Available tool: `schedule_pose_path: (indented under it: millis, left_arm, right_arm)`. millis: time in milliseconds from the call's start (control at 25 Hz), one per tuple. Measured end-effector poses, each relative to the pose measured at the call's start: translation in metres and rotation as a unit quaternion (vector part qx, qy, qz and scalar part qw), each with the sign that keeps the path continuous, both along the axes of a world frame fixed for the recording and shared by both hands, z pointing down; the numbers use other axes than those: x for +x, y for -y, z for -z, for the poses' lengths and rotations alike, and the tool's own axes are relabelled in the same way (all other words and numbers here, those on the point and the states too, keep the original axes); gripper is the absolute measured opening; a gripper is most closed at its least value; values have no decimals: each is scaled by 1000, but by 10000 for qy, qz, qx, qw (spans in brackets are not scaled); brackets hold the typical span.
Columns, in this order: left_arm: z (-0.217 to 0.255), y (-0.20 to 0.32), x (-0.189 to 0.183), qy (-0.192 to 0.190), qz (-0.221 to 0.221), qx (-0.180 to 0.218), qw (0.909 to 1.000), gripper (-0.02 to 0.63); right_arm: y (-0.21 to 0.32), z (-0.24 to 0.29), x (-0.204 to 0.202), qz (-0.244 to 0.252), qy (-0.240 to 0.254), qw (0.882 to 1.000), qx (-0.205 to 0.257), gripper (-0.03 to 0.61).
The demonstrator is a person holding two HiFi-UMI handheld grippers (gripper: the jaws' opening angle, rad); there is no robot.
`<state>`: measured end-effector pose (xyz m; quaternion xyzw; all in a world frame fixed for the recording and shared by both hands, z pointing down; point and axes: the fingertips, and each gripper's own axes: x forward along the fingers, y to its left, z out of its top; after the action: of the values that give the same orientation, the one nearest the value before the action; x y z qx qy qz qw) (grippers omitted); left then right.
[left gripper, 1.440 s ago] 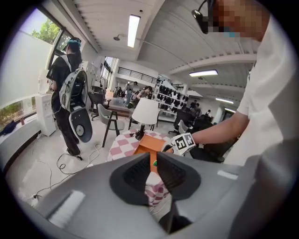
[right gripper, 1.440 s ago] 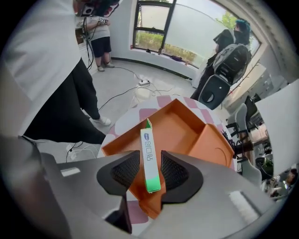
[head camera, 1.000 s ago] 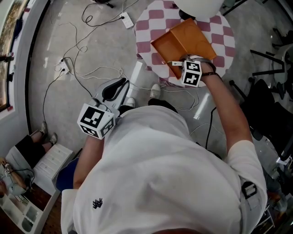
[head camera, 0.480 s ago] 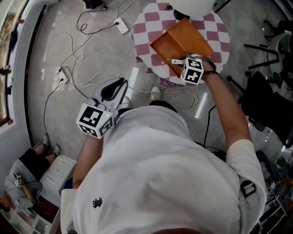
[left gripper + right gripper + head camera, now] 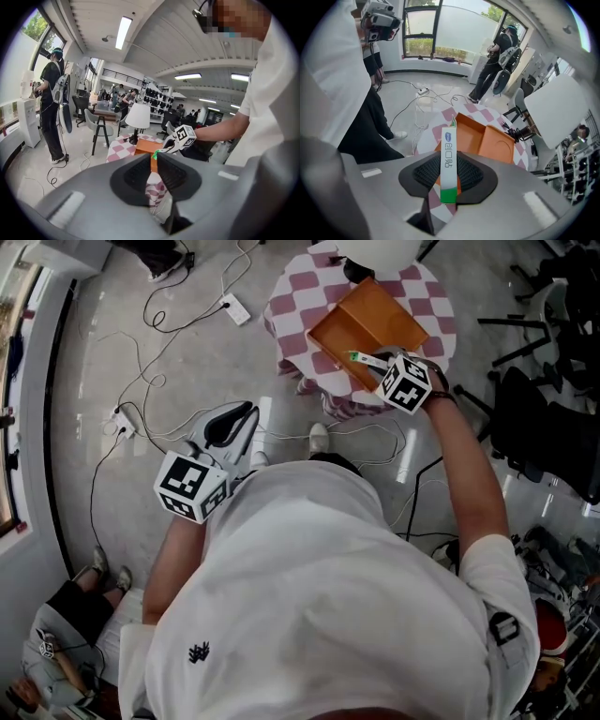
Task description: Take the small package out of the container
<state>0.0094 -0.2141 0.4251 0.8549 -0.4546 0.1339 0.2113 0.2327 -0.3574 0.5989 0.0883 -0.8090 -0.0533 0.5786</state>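
Now my right hand-held gripper (image 5: 449,177) is clamped on the small package (image 5: 448,154), raised above the orange container's (image 5: 487,138) near edge. I judge it lifted out; next, carry it clear to the desk (image 5: 449,114). Blue characters on its white face are unreadable. My left hand-held gripper (image 5: 153,171), well back from the container, stands slightly apart, empty.

In the head view, the jaws of the right gripper (image 5: 386,369) are hidden under its marker cube (image 5: 410,382), the small package (image 5: 359,357) shows only one end, and the lamp shade (image 5: 384,249) is cut off at the top edge.
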Motion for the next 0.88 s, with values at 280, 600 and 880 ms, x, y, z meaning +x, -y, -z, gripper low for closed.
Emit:
schedule_pose_path:
  millis: [280, 600, 880]
  left_arm:
    - [6, -24, -16, -71, -417, 159, 9990, 100]
    - [7, -63, -27, -171, -870, 234, 9958, 100]
    - [2, -101, -40, -112, -1208, 238, 9923, 100]
  right_arm:
    - [-43, 35, -2, -766, 216, 9968, 90, 92]
    - [-115, 78, -21, -1501, 635, 9864, 190, 92]
    - [-188, 98, -44, -2010, 970, 9746, 160, 92]
